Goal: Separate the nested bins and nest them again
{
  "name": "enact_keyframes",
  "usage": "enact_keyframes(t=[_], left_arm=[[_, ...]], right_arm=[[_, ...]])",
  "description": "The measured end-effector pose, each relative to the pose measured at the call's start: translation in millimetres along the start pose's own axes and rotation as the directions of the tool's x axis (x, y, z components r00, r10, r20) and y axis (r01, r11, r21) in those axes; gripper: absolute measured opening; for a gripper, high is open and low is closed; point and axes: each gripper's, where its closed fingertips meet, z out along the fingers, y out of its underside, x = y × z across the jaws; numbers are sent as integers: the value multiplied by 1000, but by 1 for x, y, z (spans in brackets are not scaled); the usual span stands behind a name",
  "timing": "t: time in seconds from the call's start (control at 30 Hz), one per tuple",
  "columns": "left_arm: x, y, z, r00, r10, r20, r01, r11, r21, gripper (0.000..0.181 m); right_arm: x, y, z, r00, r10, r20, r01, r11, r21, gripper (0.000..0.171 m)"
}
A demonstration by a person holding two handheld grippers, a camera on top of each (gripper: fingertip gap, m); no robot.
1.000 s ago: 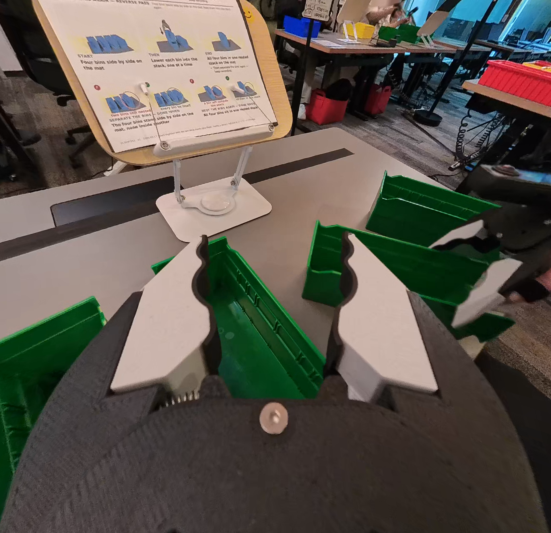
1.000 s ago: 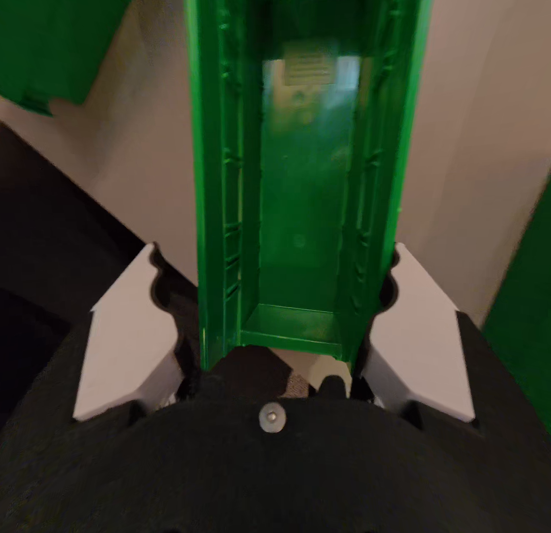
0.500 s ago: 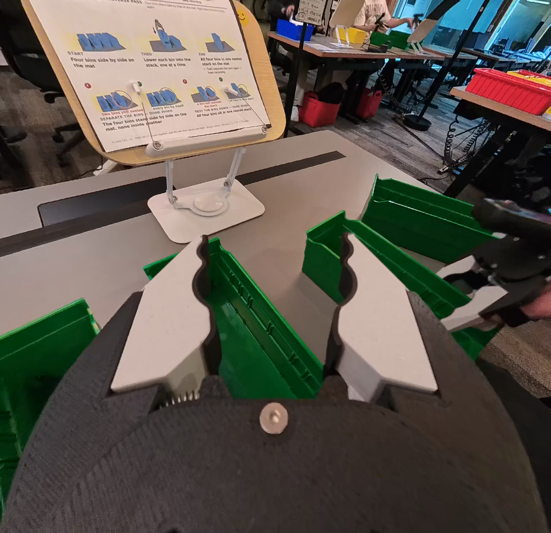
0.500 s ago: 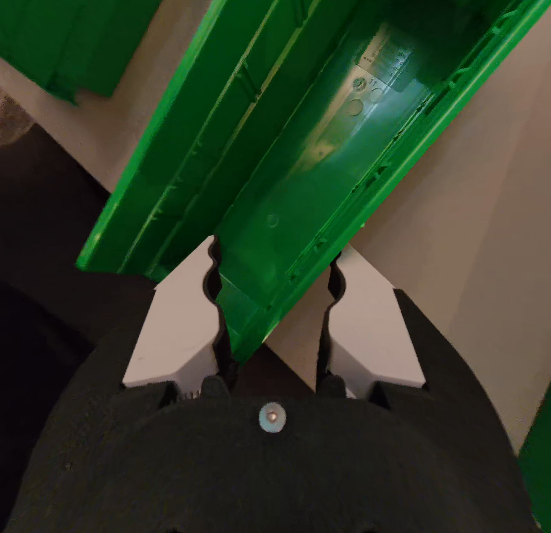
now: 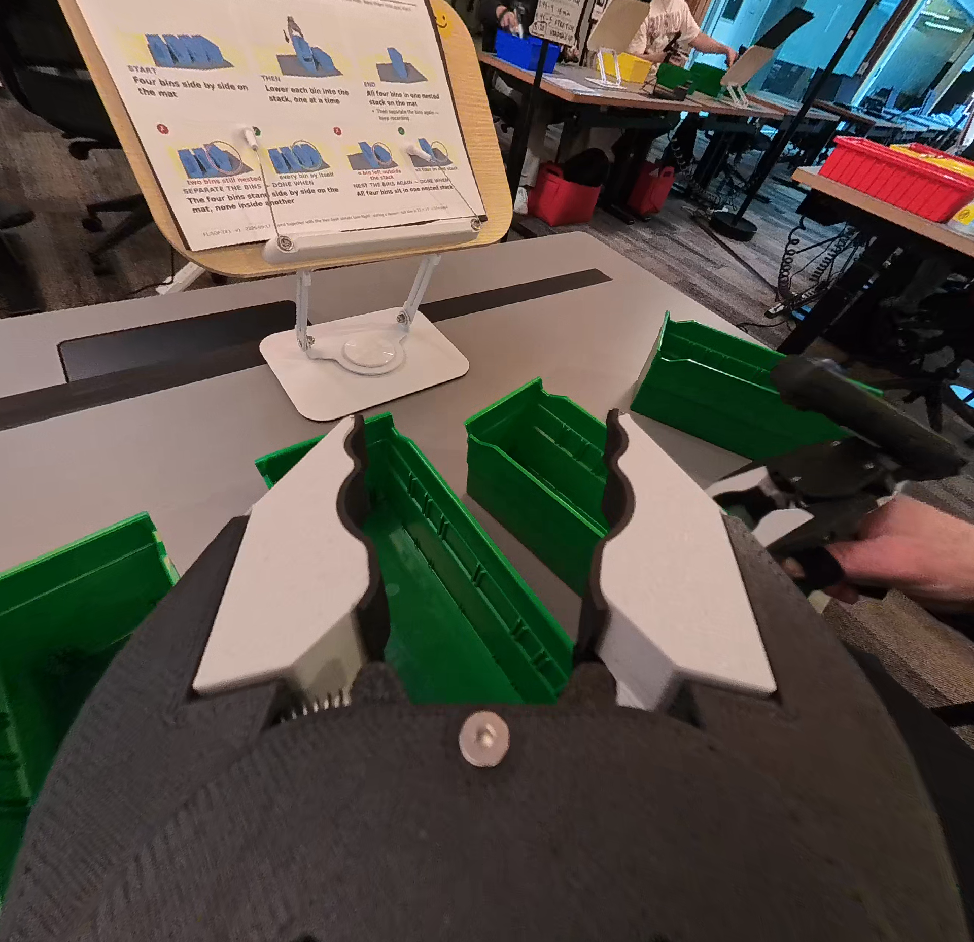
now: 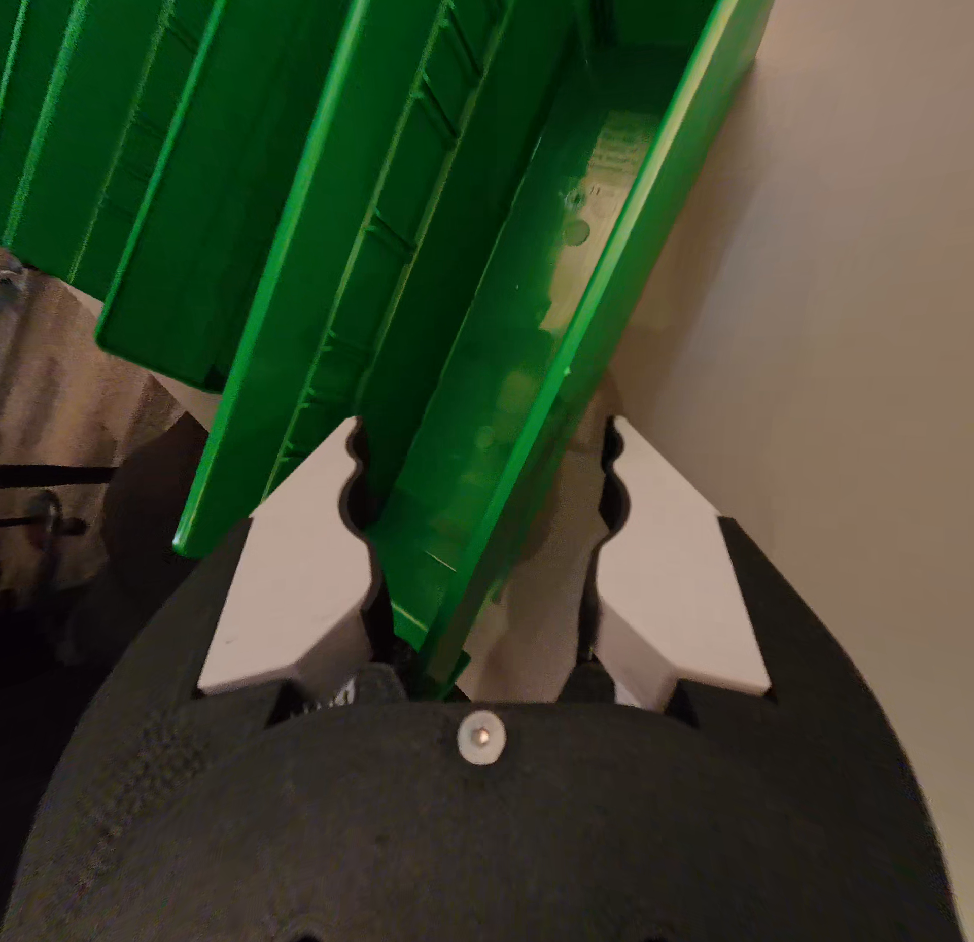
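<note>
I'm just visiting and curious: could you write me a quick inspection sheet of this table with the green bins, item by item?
Surface: grey table with a dark strip.
Job's things: four green bins, apart: far-left bin, middle bin, third bin, far-right bin.
Clutter: instruction sheet stand.
Grippers: left gripper open above the middle bin; right gripper open at the third bin's near end.
Cables: coiled cable on the floor.
Surroundings: other desks, red bin, a person seated.

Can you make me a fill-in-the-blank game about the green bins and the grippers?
1. All the bins on the table are coloured ____.
2. The paper stand has a ____ base.
3. The left gripper has its jaws ____.
4. The number of green bins on the table is ____.

Missing words: green, white, open, four.
</note>
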Motion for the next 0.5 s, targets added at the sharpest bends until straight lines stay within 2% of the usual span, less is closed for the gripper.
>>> enact_keyframes(t=[0.07, 0.13, 0.23, 0.3, 0.4, 0.5], left_arm=[[-1, -1, -1, 1000, 2, 3, -2, 1000, 3, 89], [-3, -3, -3, 1000, 0, 6, 0, 1000, 8, 89], [-5, -7, -7, 1000, -4, 11, 4, 1000, 21, 88], [-7, -7, -8, 1000, -7, 13, 7, 1000, 23, 89], [-7, -7, -7, 1000, -12, 9, 12, 1000, 24, 89], [-4, -7, -6, 1000, -6, 8, 6, 1000, 23, 89]], right_arm=[[2, -6, -20, 998, -53, -30, 54, 998, 34, 93], [25, -15, -55, 979, -133, -157, 145, 987, 63, 98], [93, -20, -123, 895, -190, -403, 223, 974, 36, 104], [146, -9, -164, 862, -147, -485, 160, 987, -16, 108], [226, 3, -213, 828, -41, -560, 58, 998, 13, 80], [280, 41, -218, 849, 12, -528, -71, 993, -91, 58]])
